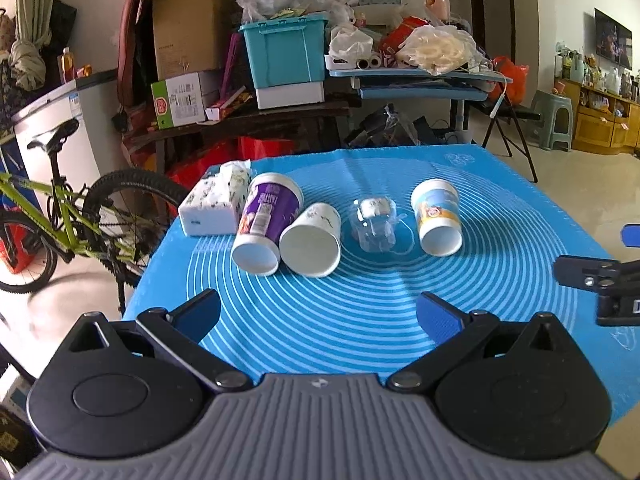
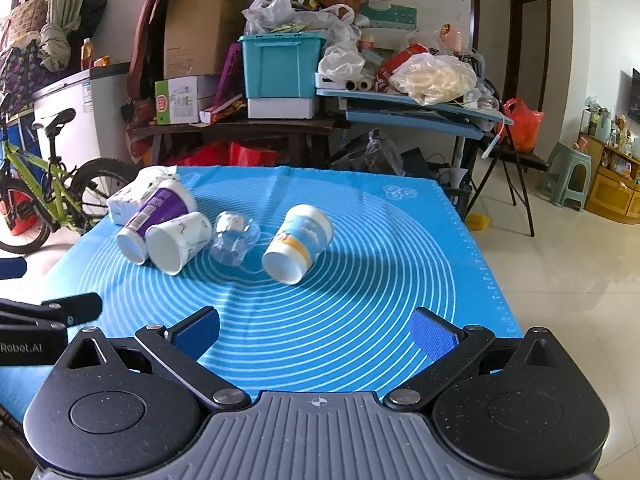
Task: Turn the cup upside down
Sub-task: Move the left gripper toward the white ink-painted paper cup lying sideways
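Left wrist: both claws (image 1: 318, 314) (image 2: 316, 332) spread; tissue pack (image 1: 212, 208) prob. touching purple cup (image 1: 266, 226).

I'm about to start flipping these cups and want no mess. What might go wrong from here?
The purple cup and white cup lie touching, so grabbing one may roll the other. The clear cup is hard to see and may get crushed. Both the left gripper and right gripper are open.

Table covered by a blue mat (image 1: 360, 320) with pale rings, filling the frame center. On it, in a row toward the far side, all on their sides: purple cup (image 1: 266, 226), white cup (image 1: 312, 240), clear cup (image 1: 374, 222), blue-and-yellow cup (image 1: 438, 218). Tissue pack (image 1: 212, 204) lies at the mat's upper-left corner, touching the purple cup.
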